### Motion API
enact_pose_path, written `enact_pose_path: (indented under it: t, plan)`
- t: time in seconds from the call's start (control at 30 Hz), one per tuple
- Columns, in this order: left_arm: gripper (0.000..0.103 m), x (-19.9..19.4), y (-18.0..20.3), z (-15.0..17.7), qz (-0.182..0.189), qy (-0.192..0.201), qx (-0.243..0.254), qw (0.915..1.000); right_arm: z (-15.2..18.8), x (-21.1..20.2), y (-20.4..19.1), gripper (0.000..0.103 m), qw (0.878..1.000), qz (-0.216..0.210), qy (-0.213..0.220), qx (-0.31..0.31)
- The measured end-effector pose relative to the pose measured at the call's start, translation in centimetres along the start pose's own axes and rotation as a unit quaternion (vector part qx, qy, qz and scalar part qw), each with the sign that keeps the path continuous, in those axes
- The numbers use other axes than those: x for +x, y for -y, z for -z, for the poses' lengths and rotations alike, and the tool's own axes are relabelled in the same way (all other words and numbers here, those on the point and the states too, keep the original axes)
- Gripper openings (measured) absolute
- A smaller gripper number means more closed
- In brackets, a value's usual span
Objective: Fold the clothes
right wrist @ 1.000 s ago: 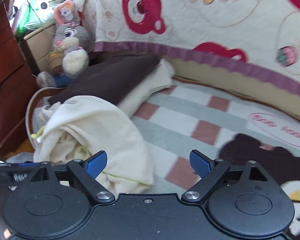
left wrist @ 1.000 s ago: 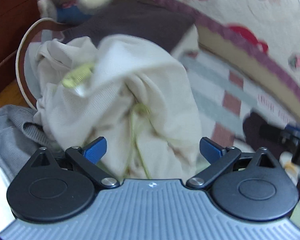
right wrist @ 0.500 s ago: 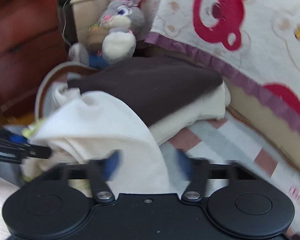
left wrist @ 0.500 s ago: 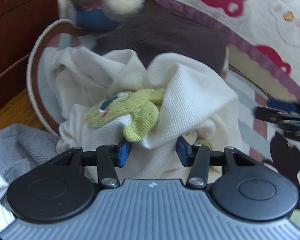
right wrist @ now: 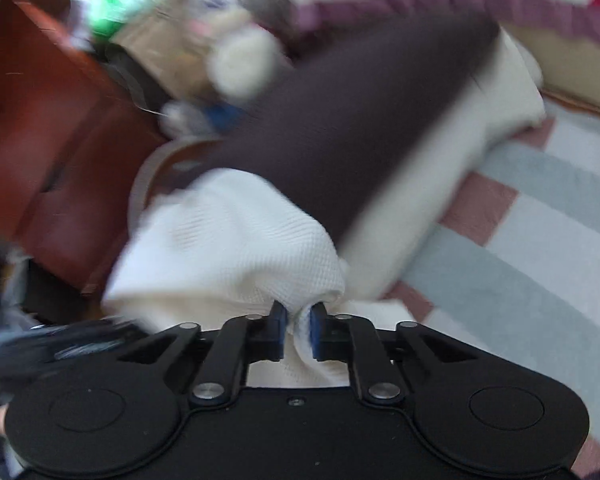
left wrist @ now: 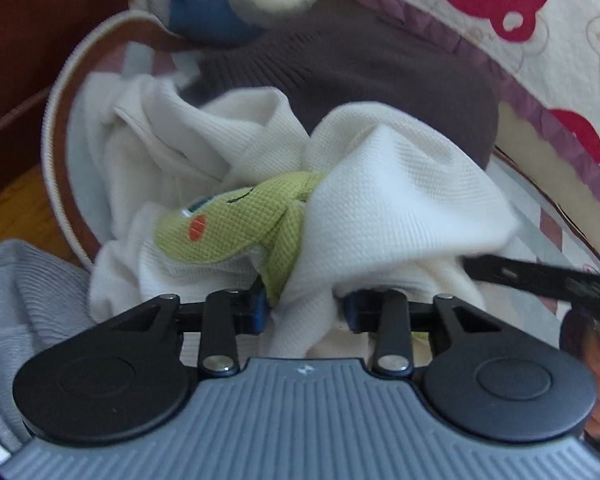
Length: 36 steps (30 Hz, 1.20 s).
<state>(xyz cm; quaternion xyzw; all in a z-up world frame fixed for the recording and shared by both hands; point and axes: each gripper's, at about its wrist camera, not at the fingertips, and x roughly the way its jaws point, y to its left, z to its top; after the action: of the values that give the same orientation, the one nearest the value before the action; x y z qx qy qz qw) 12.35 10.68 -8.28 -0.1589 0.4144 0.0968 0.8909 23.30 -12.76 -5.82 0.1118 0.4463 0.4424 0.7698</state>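
A crumpled cream waffle-knit garment [left wrist: 380, 208] with a green cartoon patch [left wrist: 236, 228] lies bunched at the bed's edge. My left gripper [left wrist: 305, 314] is closing its jaws, and a thick fold of that garment fills the gap and touches both blue pads. In the right wrist view the same cream garment [right wrist: 236, 248] rises just ahead. My right gripper [right wrist: 298, 330] is closing too, its pads pinching a narrow fold of the cloth. The right gripper's finger [left wrist: 540, 280] shows as a dark bar at the right of the left wrist view.
A folded brown garment [right wrist: 360, 136] rests on a folded cream one [right wrist: 460, 160] behind the pile. A plush toy [right wrist: 240, 60] sits by a wooden dresser [right wrist: 40, 140]. A grey garment [left wrist: 24, 296] lies lower left. The striped bedsheet [right wrist: 540, 240] stretches right, under a bear quilt [left wrist: 500, 0].
Both grippers have moved down and in toward the cream garment. Their jaws went from wide apart to narrow, each now with a fold of the cloth between its pads.
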Motion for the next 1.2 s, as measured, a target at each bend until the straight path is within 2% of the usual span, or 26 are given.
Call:
enact_pose_path:
  t: [0.07, 0.17, 0.27, 0.33, 0.47, 0.57, 0.6, 0.67, 0.7, 0.83, 0.93, 0.97, 1.03, 1.07, 1.13, 1.2]
  plan:
    - [0.029, -1.1, 0.6, 0.2, -0.004, 0.029, 0.010, 0.9995, 0.8, -3.6, -1.9, 0.013, 0.999, -0.024, 0.041, 0.006]
    - [0.026, -3.7, 1.9, 0.8, 0.028, 0.072, 0.030, 0.9966, 1.9, -9.2, -4.5, 0.012, 0.994, -0.039, 0.104, 0.006]
    - [0.024, -6.9, 3.6, 1.7, 0.057, 0.121, 0.050, 0.9897, 3.3, -13.4, -6.9, 0.012, 0.990, -0.075, 0.117, -0.028]
    - [0.023, -9.2, 5.1, 2.7, 0.084, 0.149, 0.066, 0.9830, 5.1, -15.8, -8.6, 0.012, 0.989, -0.065, 0.119, -0.055]
    - [0.020, -11.6, 7.6, 3.9, 0.143, 0.153, 0.084, 0.9741, 7.7, -20.7, -9.9, 0.011, 0.987, -0.039, 0.144, -0.057]
    - [0.015, -13.7, 10.2, 3.7, 0.174, 0.179, 0.104, 0.9629, 8.8, -25.2, -10.5, 0.011, 0.984, -0.018, 0.170, -0.054]
    - [0.012, -15.0, 11.4, 3.4, 0.180, 0.203, 0.112, 0.9559, 8.9, -26.6, -10.7, 0.011, 0.982, -0.014, 0.179, -0.053]
    - [0.011, -17.5, 13.4, 3.2, 0.192, 0.255, 0.130, 0.9387, 9.4, -29.8, -11.4, 0.011, 0.979, -0.002, 0.194, -0.055]
    - [0.011, -18.7, 15.0, 2.7, 0.196, 0.264, 0.147, 0.9328, 9.6, -31.0, -11.8, 0.011, 0.978, 0.008, 0.202, -0.059]
    - [0.010, -19.5, 18.8, 2.1, 0.257, 0.244, 0.165, 0.9204, 10.8, -36.3, -12.7, 0.010, 0.965, 0.076, 0.239, -0.073]
    - [0.010, -18.7, 22.1, 4.4, 0.316, 0.202, 0.203, 0.9046, 12.9, -37.9, -10.8, 0.010, 0.963, 0.124, 0.233, -0.046]
    - [0.010, -18.1, 23.3, 5.7, 0.324, 0.184, 0.221, 0.9012, 13.6, -37.8, -9.8, 0.010, 0.963, 0.146, 0.226, -0.036]
    - [0.010, -16.5, 25.7, 9.0, 0.304, 0.156, 0.263, 0.9023, 15.1, -36.6, -7.4, 0.010, 0.959, 0.198, 0.200, -0.007]
    - [0.010, -15.1, 26.5, 10.4, 0.286, 0.139, 0.278, 0.9065, 15.8, -35.5, -6.1, 0.010, 0.957, 0.227, 0.180, 0.005]
    - [0.009, -11.7, 26.8, 12.1, 0.275, 0.075, 0.282, 0.9163, 16.8, -32.9, -3.8, 0.010, 0.949, 0.284, 0.137, 0.021]
    - [0.009, -9.1, 25.6, 13.1, 0.278, 0.018, 0.259, 0.9246, 17.6, -30.7, -1.7, 0.010, 0.939, 0.328, 0.101, 0.038]
